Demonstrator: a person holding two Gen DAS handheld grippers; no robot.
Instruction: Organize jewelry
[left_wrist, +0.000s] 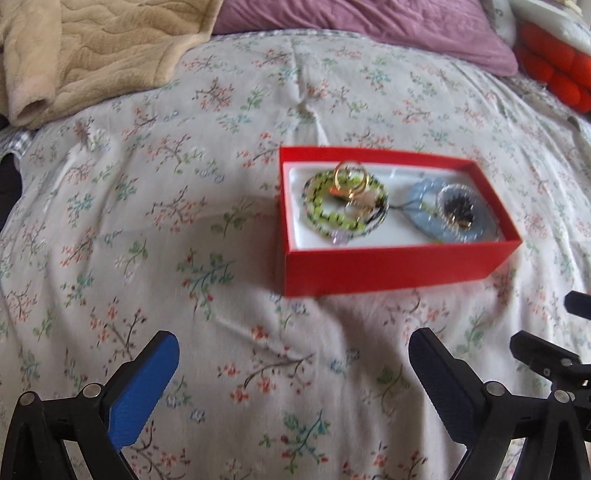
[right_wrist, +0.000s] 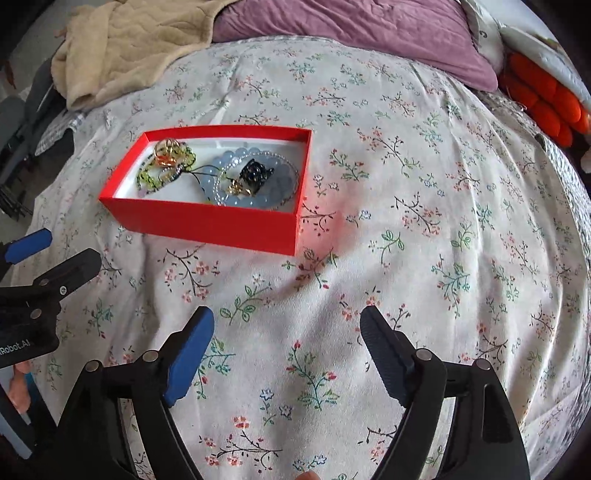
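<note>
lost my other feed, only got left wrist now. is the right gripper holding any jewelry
Observer: No. The right gripper is open, with only the bedspread between its fingers.
Operator: anything on the bed to the right of the box
Observer: No loose jewelry shows there; the right wrist view has plain bedspread from the box to the bed's edge.
Operator: what's that dark thing in the blue bracelet
Observer: Sharper here: a black rose-shaped piece with gold bits beside it, inside the blue bracelet.
Operator: is a hand in shot
Observer: Yes, fingers show at the lower left edge, under the left gripper.
</note>
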